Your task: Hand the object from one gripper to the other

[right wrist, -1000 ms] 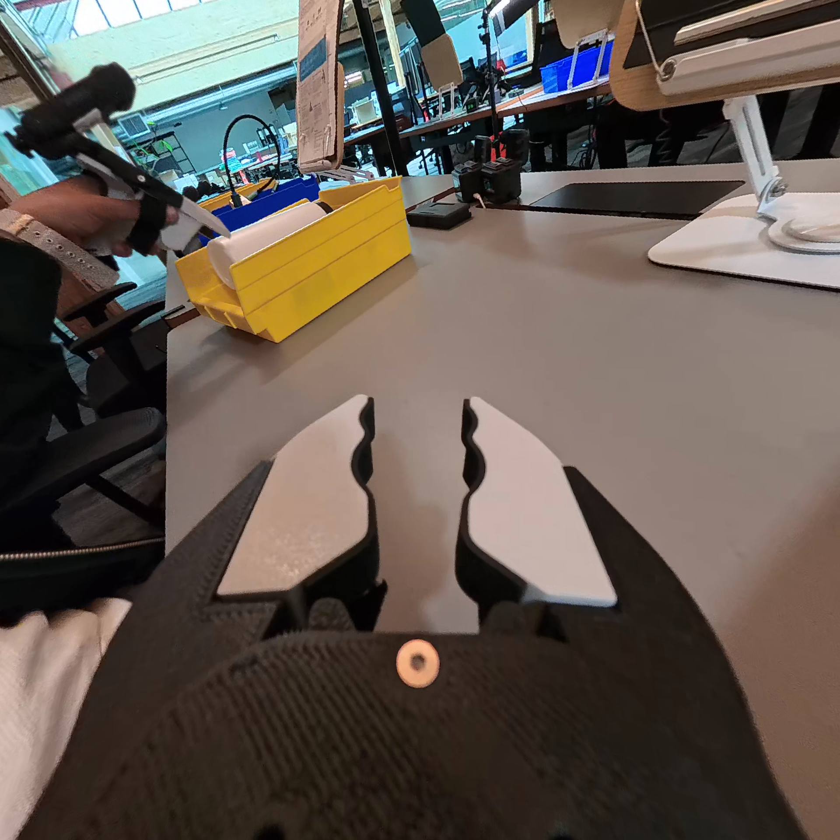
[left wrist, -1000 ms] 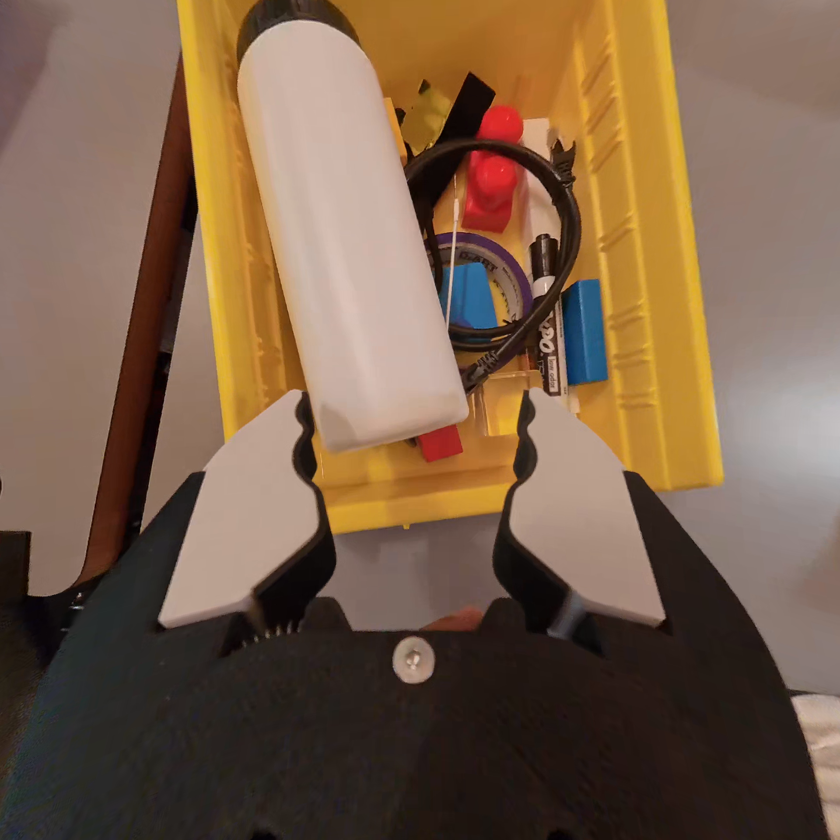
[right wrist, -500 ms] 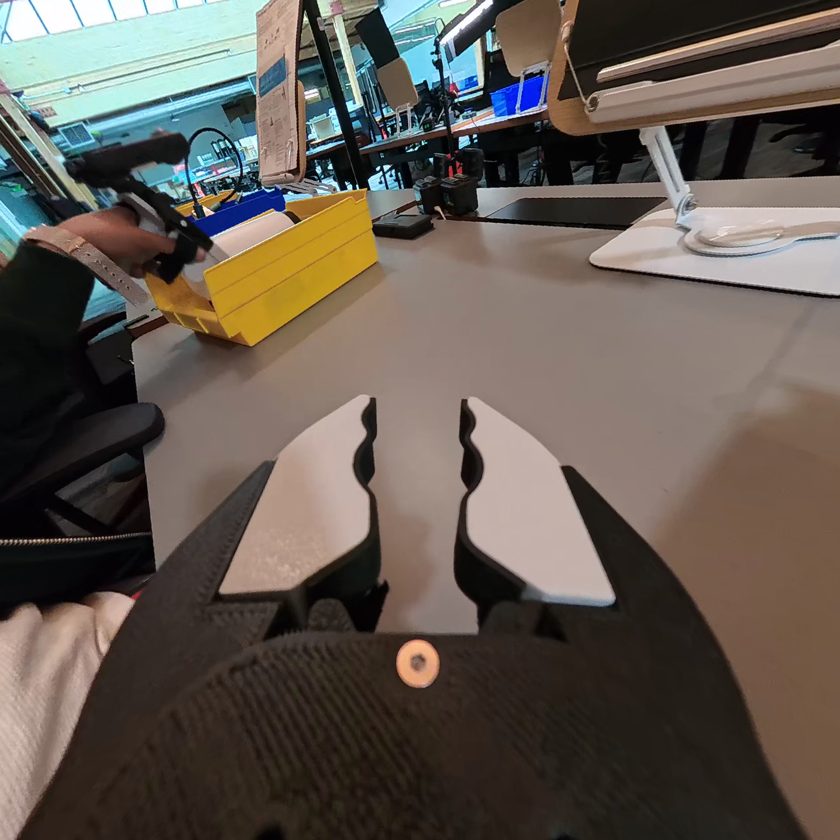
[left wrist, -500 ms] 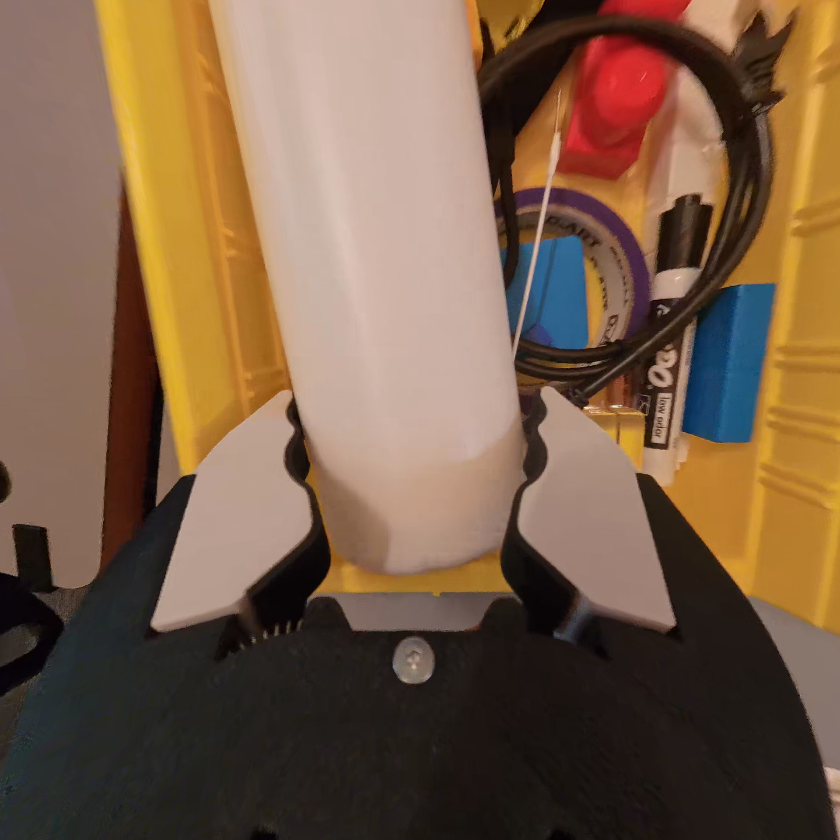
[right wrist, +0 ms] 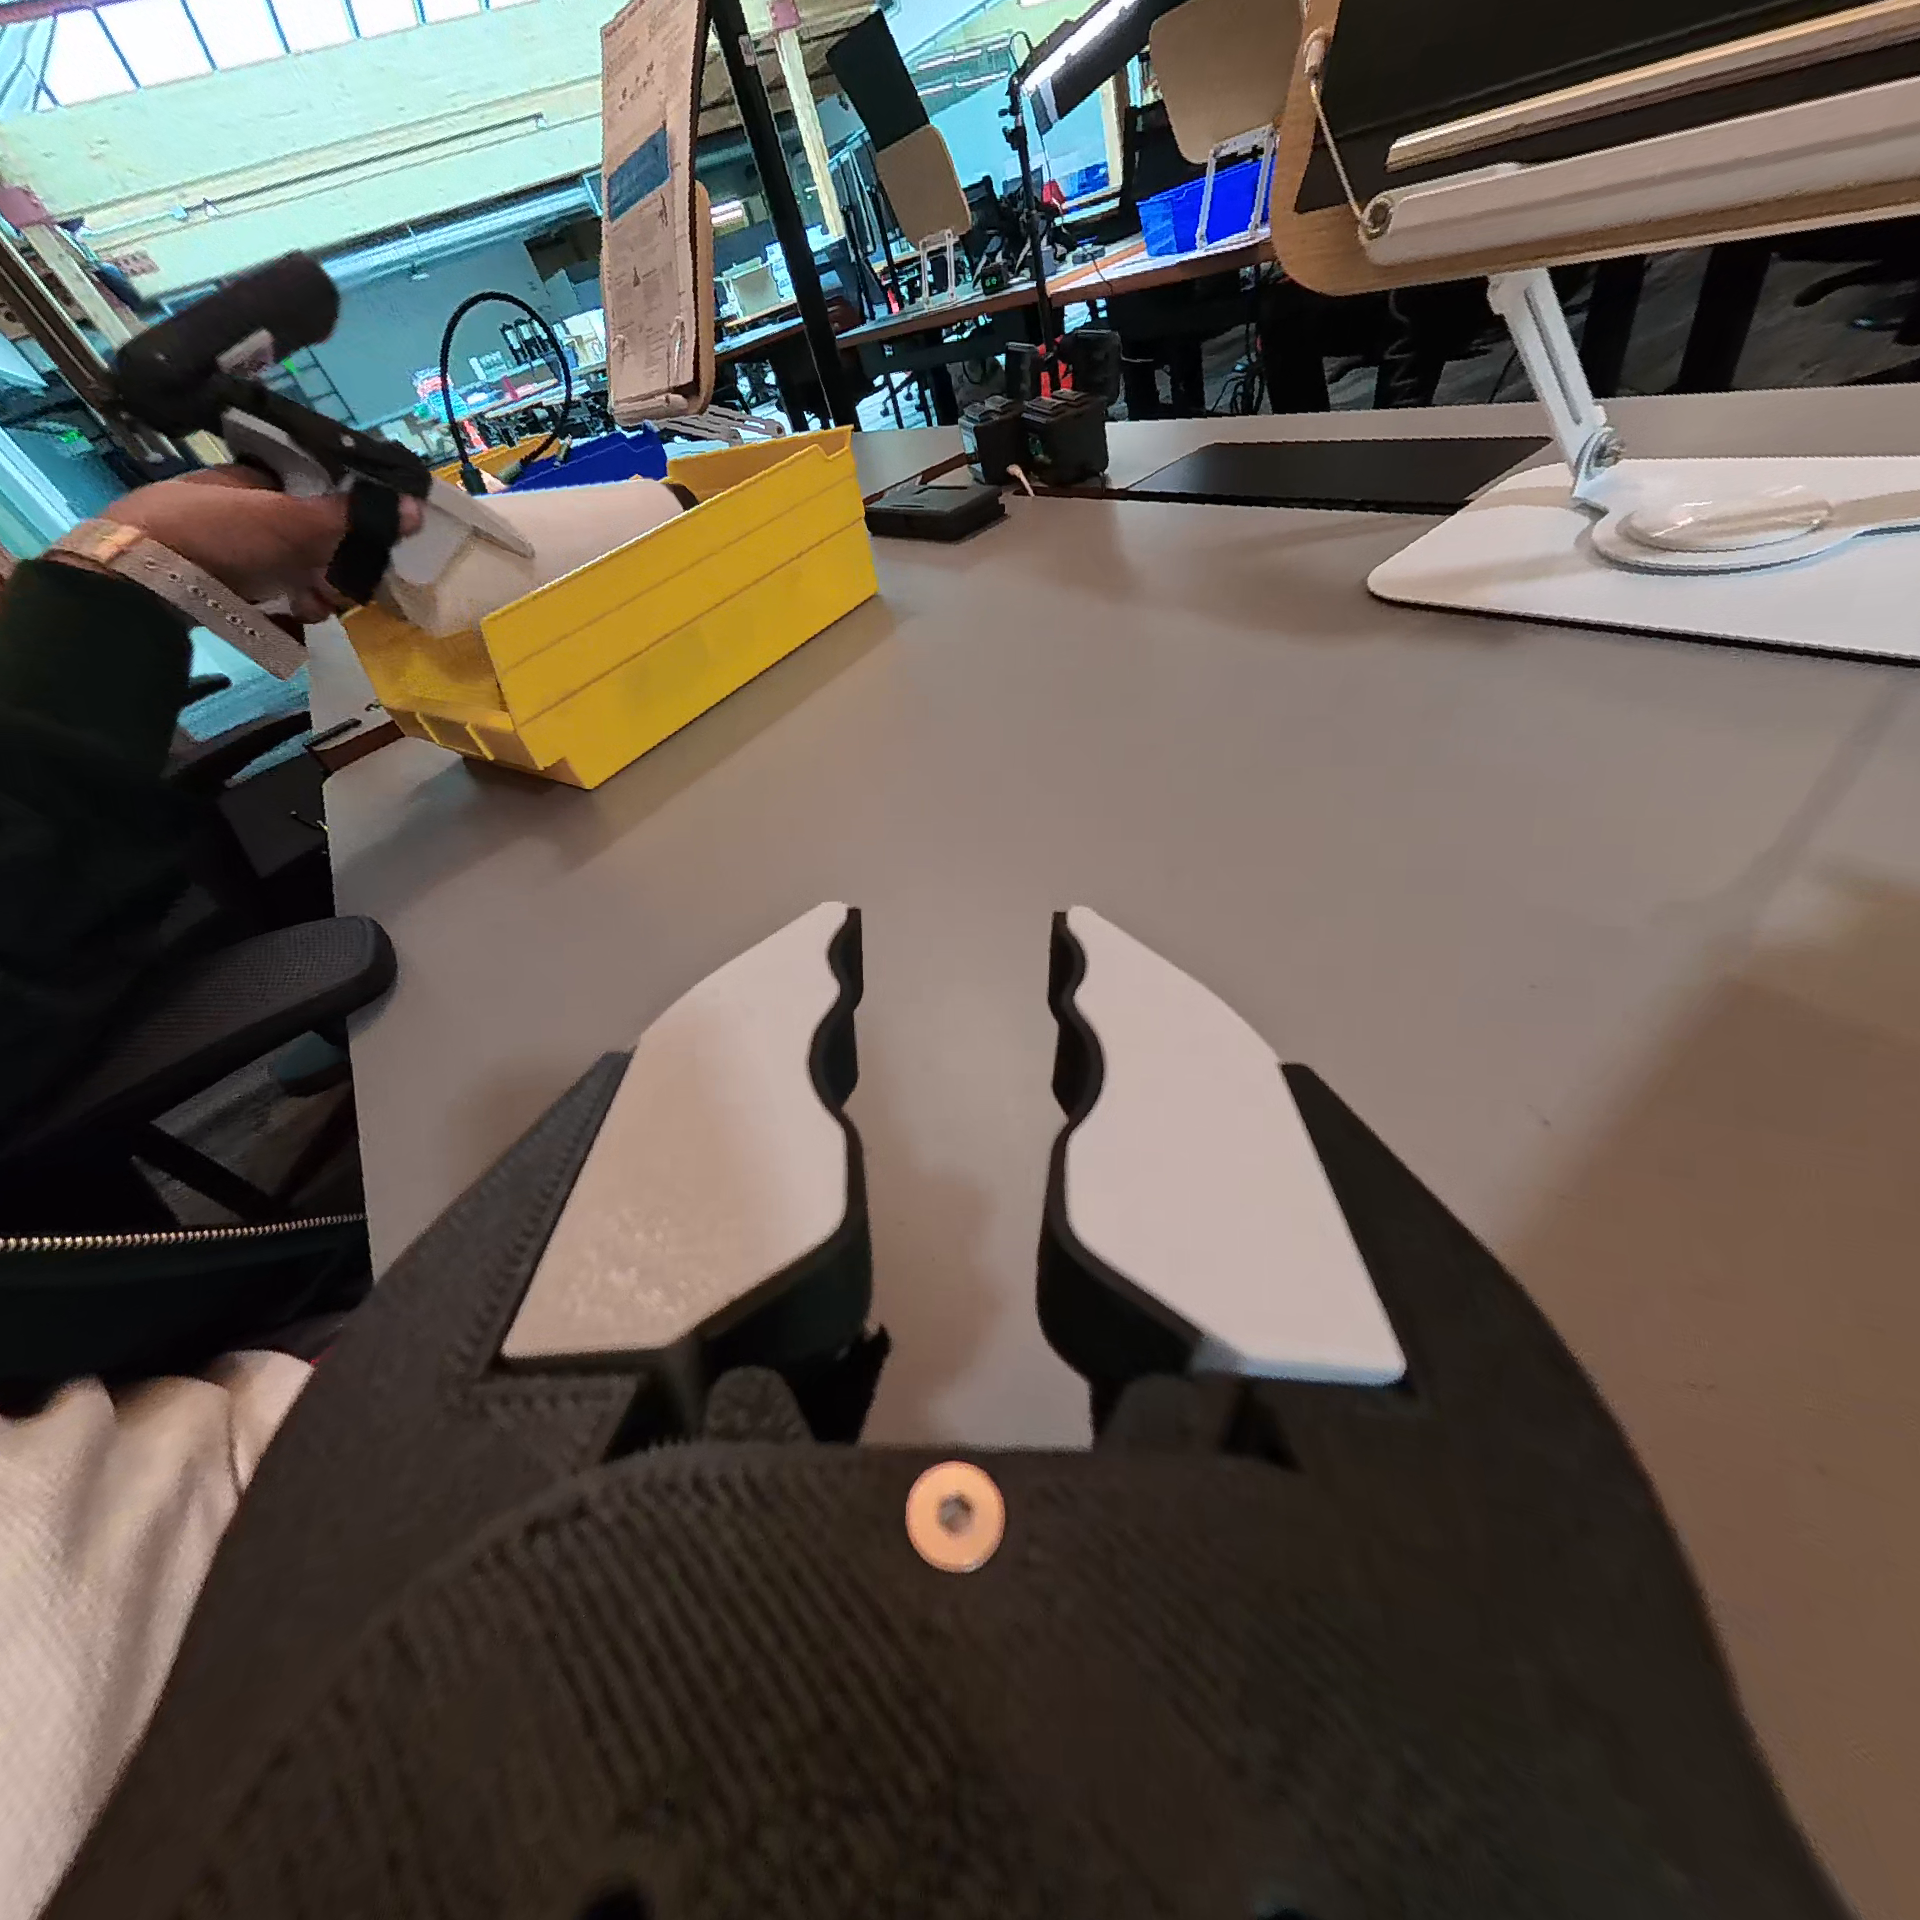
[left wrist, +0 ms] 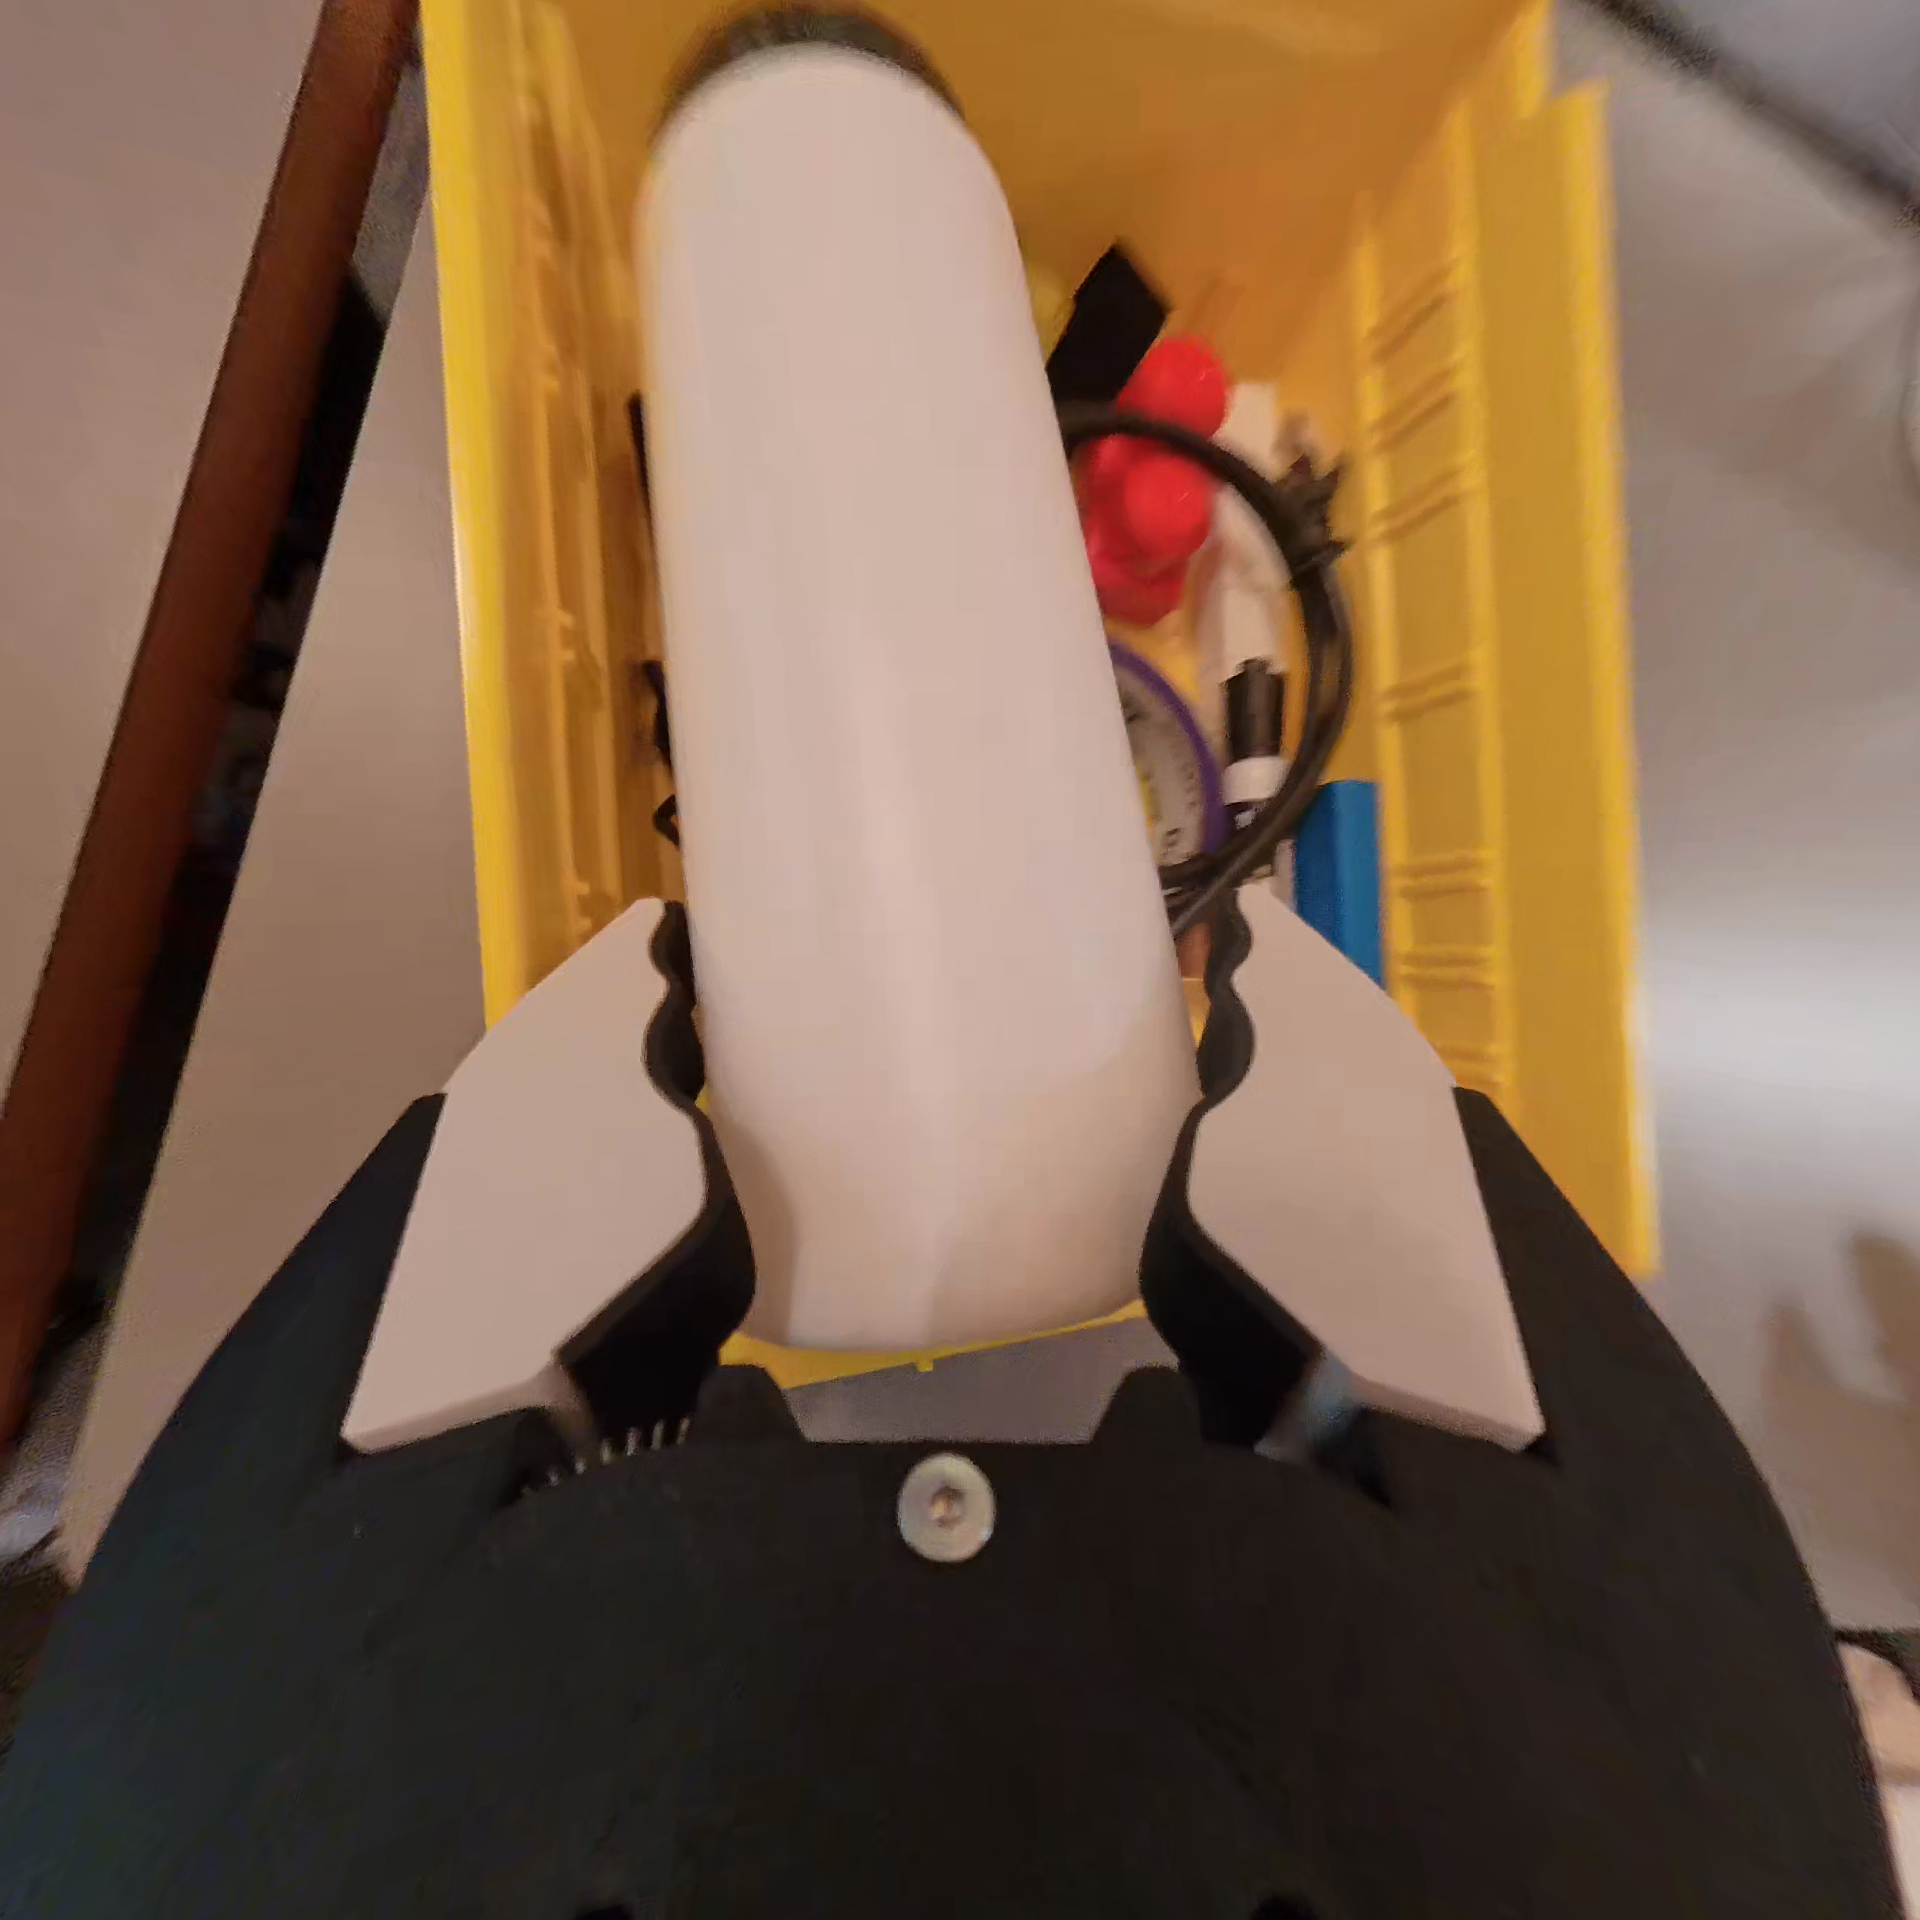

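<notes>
Left claw point(left wrist: 940, 1039): its two fingers are clamped on the base end of the white bottle point(left wrist: 883, 675), one finger on each side, with the wavy black pads against the round wall.
Right claw point(right wrist: 954, 1029): empty, its fingers a little apart, low over the bare grey counter point(right wrist: 1299, 790) and well apart from the bin.
Where the bottle is: it lies along the left side of the yellow bin point(left wrist: 1496, 623), with the dark cap point(left wrist: 805, 52) at the far end. In the right wrist view its gripped end shows above the near rim; I cannot tell if it is fully free of the bin.
Step in hand: I judge it is the lift out of the bin, before the handover.
How to do it well: keep the squeeze firm and raise the bottle along its own length. The hold is at one end, so the far end may sag or swing.
Risk: the black cable point(left wrist: 1320, 665) curls just beside the bottle and could be dragged.
For the handover: the right claw must open wider than now and should take the free middle.
Bottle: smooth, matt, a long cylinder with rounded ends; likely slippery.
Bin: hard plastic with ribbed walls.
Other contents: red blocks point(left wrist: 1153, 499), a blue block point(left wrist: 1340, 883), a purple tape roll point(left wrist: 1184, 769), a marker point(left wrist: 1252, 727).
</notes>
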{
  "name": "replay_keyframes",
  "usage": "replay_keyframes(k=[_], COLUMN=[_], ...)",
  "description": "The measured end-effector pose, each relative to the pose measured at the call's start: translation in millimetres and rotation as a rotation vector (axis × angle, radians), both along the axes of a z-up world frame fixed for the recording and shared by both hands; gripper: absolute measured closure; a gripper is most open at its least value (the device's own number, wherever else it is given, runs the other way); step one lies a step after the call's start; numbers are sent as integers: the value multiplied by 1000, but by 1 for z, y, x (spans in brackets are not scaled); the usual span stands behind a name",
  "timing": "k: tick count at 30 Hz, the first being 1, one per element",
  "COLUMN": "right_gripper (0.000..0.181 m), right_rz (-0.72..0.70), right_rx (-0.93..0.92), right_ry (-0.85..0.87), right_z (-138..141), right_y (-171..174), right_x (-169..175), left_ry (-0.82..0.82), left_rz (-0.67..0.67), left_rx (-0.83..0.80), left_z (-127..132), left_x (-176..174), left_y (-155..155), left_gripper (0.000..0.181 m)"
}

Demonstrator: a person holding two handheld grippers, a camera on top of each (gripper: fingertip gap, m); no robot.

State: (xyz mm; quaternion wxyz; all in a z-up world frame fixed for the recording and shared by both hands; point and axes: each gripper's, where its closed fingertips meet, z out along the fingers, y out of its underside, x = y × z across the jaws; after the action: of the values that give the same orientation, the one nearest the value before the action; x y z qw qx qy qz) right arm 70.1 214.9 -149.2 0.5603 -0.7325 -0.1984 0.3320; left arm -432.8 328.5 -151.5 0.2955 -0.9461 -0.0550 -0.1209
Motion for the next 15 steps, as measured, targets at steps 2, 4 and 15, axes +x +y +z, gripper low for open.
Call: replay_keyframes(k=[2, 4, 15], right_gripper=[147, 147, 147], right_rz=[-1, -3, 1], right_rx=[-1, -2, -14], right_ry=[7, 9, 13], right_z=[0, 1, -1], right_y=[0, 0, 0], right_x=[1, 1, 1], left_ry=[-103, -161, 105], left_rz=[13, 12, -251], left_rx=[102, 135, -216], left_z=[19, 28, -11], left_x=[-1, -2, 25], left_y=[2, -1, -38], left_gripper=[99, 99, 97])
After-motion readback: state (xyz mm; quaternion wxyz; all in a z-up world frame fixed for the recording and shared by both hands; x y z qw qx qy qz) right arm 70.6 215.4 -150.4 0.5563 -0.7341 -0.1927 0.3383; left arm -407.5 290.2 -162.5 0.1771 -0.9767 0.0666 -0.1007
